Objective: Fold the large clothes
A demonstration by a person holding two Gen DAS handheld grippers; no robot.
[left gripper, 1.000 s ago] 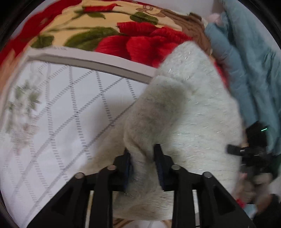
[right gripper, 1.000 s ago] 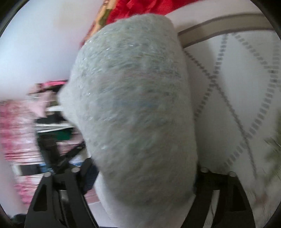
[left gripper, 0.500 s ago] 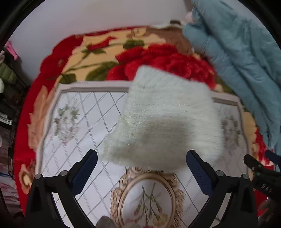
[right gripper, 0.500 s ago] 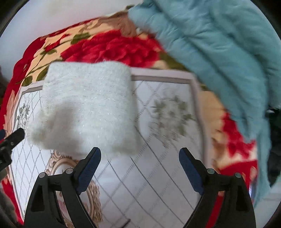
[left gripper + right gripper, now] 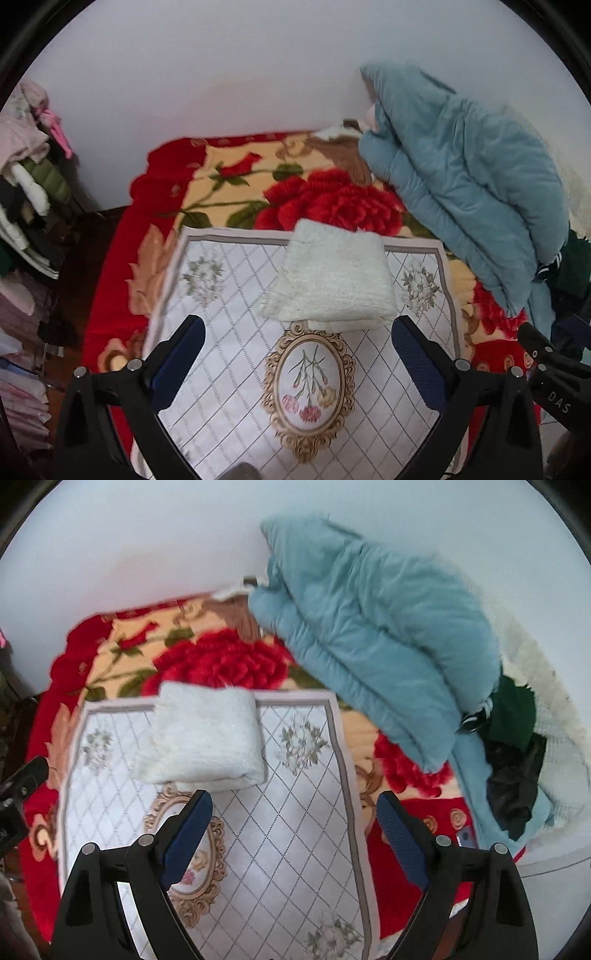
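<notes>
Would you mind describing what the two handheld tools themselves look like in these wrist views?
Both the left tool and the right tool have matte black triangular finger frames with cut-out windows, round silver bolt heads, and ribbed dark blue pads. Seen from the left wrist, the right tool's black body bears white "DAS" lettering. No cables show.

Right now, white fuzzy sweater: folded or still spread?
Folded. The white sweater lies as a compact layered rectangle on the patterned mat; both grippers are open, clear of it.

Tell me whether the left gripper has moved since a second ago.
Yes. The left gripper released the folded white sweater and backed away toward the oval medallion; it now hangs open.
</notes>
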